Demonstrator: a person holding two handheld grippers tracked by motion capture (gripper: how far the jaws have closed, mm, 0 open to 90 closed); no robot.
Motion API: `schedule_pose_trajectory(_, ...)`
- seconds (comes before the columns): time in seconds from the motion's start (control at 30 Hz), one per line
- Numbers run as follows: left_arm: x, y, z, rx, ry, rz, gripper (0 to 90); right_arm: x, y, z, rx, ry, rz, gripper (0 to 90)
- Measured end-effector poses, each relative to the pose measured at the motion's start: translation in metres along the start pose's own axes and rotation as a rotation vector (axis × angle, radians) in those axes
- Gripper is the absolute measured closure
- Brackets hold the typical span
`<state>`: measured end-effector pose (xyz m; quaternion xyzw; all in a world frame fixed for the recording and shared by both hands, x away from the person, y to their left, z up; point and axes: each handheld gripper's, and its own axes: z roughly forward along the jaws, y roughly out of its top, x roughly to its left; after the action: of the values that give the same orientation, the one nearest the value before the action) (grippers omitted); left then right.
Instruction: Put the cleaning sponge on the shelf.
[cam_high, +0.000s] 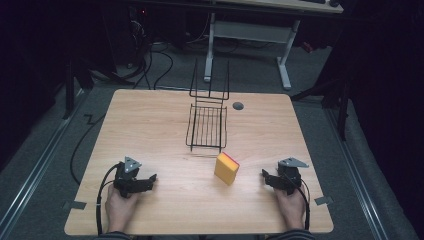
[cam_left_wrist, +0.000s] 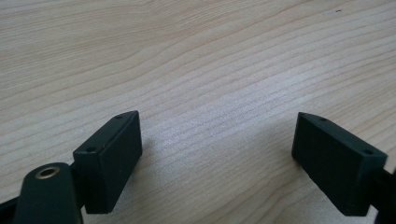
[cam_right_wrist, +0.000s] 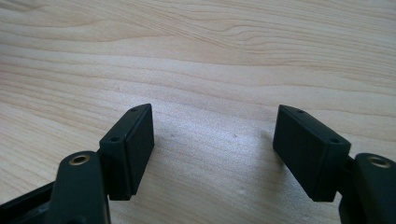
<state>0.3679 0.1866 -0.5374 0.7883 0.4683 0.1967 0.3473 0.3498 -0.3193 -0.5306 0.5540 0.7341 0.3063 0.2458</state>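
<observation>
1. Nothing begun yet, judging by the layout: yellow sponge block (cam_high: 226, 168) standing untouched on the counter (cam_high: 150, 130), just near of the black wire rack (cam_high: 207, 126).
2. Left tool (cam_high: 151, 178) resting near-left, jaws spread wide over bare wood (nothing between them).
3. Right tool (cam_high: 264, 175) resting near-right of the block, jaws likewise wide apart, empty.
4. Left to do: reaching, gripping, probably moving the block.
5. No brand, label or writing readable anywhere.

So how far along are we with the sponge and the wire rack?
Nothing looks done yet: the yellow sponge stands on the table, just in front of the empty wire rack. Nothing is in hand; left gripper and right gripper rest open. Picking up and placing remain.
</observation>
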Motion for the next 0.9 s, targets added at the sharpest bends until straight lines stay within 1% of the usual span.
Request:
schedule_pose_trajectory(0.53, 0.0000, 0.0001, 0.0001, 0.000, 0.000, 0.000, 16.7, 0.0001, 0.0000, 0.0000, 0.000, -0.001, 0.002, 29.5)
schedule_pose_trajectory(0.6, 0.0000, 0.0001, 0.0001, 0.000, 0.001, -0.001, 16.6, 0.0005, -0.0002, -0.0003, 0.002, 0.000, 0.007, 29.5)
schedule_pose_trajectory(0.9, 0.0000, 0.0002, 0.0002, 0.000, 0.001, -0.001, 16.7, 0.0001, -0.0007, -0.0008, 0.001, 0.008, -0.001, 29.2)
